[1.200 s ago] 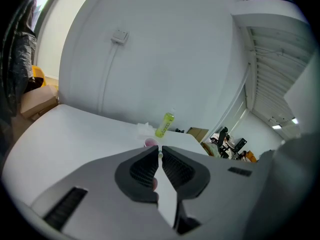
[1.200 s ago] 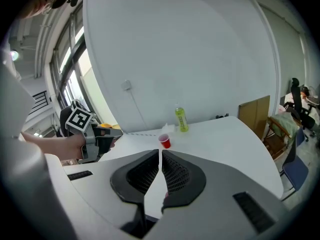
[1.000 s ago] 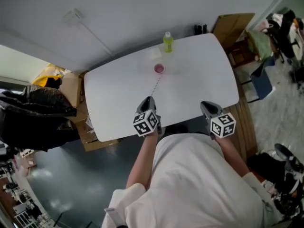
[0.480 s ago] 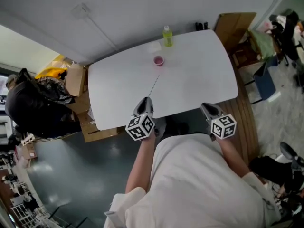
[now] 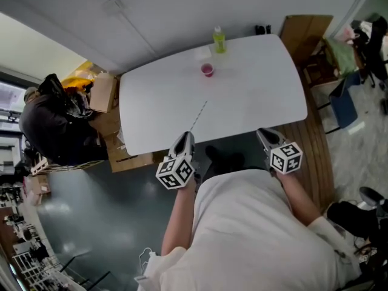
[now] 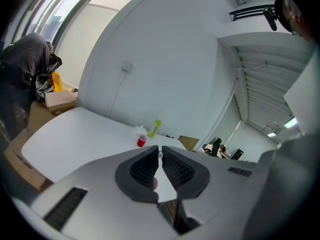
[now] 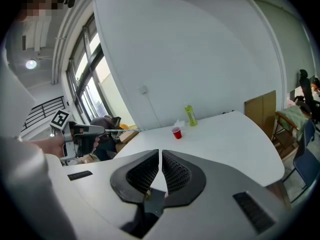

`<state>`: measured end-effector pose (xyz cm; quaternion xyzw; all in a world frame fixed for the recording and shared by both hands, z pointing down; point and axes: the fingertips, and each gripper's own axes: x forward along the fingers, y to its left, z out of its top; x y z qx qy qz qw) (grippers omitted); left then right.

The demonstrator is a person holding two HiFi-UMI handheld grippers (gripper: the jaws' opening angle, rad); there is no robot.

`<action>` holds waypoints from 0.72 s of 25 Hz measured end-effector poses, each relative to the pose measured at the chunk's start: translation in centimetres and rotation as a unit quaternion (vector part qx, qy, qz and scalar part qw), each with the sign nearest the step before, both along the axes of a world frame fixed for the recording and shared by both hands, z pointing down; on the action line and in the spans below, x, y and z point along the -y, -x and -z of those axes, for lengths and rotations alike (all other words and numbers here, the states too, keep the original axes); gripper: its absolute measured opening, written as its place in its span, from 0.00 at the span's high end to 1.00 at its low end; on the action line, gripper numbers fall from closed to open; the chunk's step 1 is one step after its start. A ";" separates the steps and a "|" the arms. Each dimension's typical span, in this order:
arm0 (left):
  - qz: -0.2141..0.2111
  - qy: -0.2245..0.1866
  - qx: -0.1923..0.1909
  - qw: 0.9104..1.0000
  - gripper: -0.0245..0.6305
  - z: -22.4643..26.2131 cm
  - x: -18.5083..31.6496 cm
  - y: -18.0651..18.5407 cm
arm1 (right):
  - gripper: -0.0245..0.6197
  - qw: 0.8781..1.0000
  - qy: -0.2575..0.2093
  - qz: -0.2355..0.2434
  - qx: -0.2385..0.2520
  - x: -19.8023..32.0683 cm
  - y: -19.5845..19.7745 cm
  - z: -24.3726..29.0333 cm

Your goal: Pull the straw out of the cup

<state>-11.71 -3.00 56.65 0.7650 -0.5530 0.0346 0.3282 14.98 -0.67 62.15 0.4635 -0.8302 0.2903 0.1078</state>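
**Straw out, cup left standing**

The straw (image 5: 198,115) is already clear of the cup (image 5: 207,70). The left claw (image 5: 187,137) is clenched on the straw's near end, and the straw reaches out over the front of the white surface (image 5: 260,90), its far tip well apart from the cup. The small red cup stands upright near the far edge, with nothing showing above its rim. The pull itself looks finished. At most, the straw needs setting down or carrying off.

The right claw (image 5: 264,133) is closed on nothing and hangs near the front edge of the surface, taking no part.

A green bottle (image 5: 219,40) and a crumpled white paper (image 5: 202,53) sit just behind the cup. Cardboard boxes (image 5: 103,93) and a person in dark clothes (image 5: 48,126) are off to the left of the surface. Nothing lies between the straw and the cup, and nothing blocks either claw.
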 end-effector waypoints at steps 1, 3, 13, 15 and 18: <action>-0.001 0.000 -0.001 1.000 0.93 -0.2 -0.4 0.5 | 0.90 1.000 -0.002 -0.001 0.001 -0.2 0.3 0.1; -0.004 0.000 -0.002 1.000 0.93 -0.4 -1.1 1.5 | 0.90 1.000 -0.007 -0.002 0.003 -0.6 0.8 0.2; -0.031 -0.013 -0.023 0.999 0.93 0.8 -3.9 5.4 | 0.90 0.999 -0.023 -0.027 0.002 -1.1 3.6 1.3; -0.037 -0.018 -0.029 0.999 0.93 1.1 -4.2 6.2 | 0.90 0.999 -0.029 -0.028 -0.001 -0.9 4.5 1.6; -0.042 -0.019 -0.038 0.998 0.93 1.0 -4.5 7.4 | 0.90 0.999 -0.037 -0.028 -0.005 -0.6 5.5 1.8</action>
